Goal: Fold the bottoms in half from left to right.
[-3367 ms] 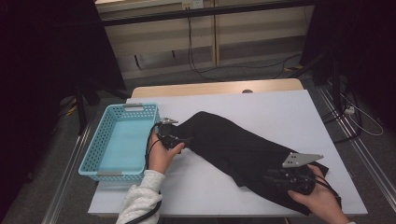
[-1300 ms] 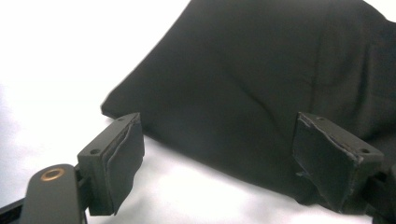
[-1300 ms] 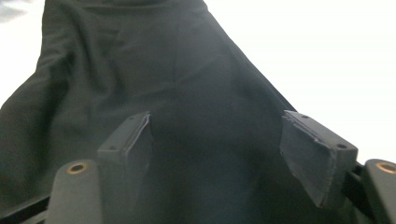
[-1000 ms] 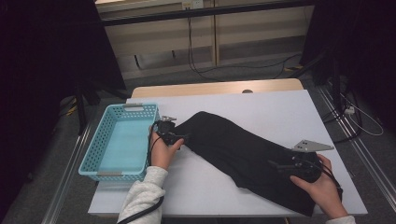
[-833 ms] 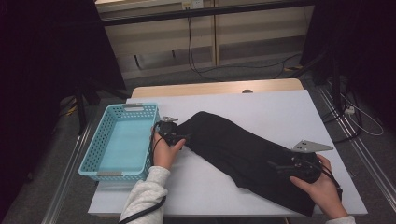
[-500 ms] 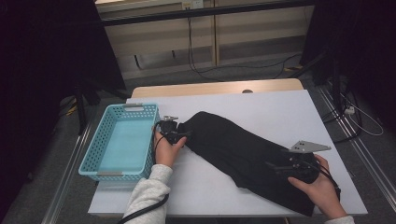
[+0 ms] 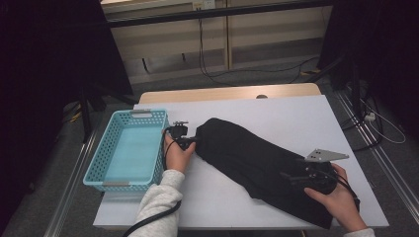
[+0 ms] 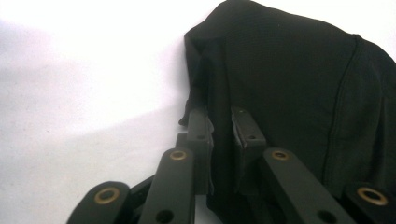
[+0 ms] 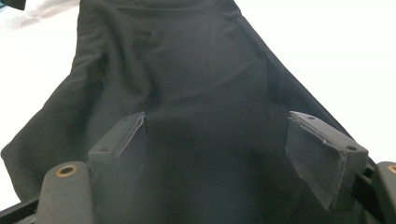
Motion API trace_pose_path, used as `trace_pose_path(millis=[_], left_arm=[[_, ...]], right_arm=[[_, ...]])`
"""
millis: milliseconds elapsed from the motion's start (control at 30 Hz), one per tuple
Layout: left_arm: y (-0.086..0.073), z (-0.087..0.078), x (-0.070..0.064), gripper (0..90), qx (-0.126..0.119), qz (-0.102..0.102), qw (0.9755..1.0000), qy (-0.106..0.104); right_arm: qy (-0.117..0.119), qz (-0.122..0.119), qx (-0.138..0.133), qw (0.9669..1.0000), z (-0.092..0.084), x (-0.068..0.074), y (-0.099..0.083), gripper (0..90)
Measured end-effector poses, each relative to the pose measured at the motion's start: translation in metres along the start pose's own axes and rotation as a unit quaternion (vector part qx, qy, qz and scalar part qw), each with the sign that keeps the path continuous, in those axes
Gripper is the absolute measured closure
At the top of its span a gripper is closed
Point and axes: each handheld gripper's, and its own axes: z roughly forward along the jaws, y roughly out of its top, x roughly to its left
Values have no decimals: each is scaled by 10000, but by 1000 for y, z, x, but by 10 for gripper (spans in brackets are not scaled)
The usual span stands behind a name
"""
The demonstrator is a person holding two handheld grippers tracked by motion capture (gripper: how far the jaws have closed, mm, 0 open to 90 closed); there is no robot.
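The step in hand looks like taking hold of a black garment (image 7: 262, 168) at both ends, perhaps to fold it or lift it toward the blue basket (image 7: 129, 148). The garment lies slantwise across the white counter (image 7: 276, 113), from just beside the basket toward the near right corner. The left gripper (image 8: 222, 126) has just been closing, and in the left gripper view its jaws stand close together, clamped on a fold at the garment's upper-left edge. The left hand (image 7: 177, 155) lies low on the counter between basket and cloth, forearm in a grey sleeve (image 7: 155, 207) coming up from the near edge. The right gripper (image 9: 217, 140) rests over the lower-right end with its jaws wide apart, cloth spread beneath and between them but not pinched; the right hand (image 7: 331, 195) holds it low over the fabric, its grey plate (image 7: 325, 156) uppermost. Judging from this, the next move calls for the right gripper to press down and close on a fold, so both ends are secured before any lifting; grabbing one layer alone could let the rest sag
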Motion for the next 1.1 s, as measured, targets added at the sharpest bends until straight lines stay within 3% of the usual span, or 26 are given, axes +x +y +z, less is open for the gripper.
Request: trace_pose_path(millis=[200,600,933,1100], left_arm=[[8,-9,3,821,-14,-88,9999,85],[28,-36,6,822,-209,-67,9991,354],[36,-53,10,823,-213,-24,9981,584],[41,-65,12,823,-352,-15,9973,641]], right_arm=[[36,-25,-33,10000,0,0,1,219],[96,-14,-38,9999,0,1,1,189],[120,27,-37,9999,1,1,1,172],[147,10,-44,9999,1,1,1,166]])
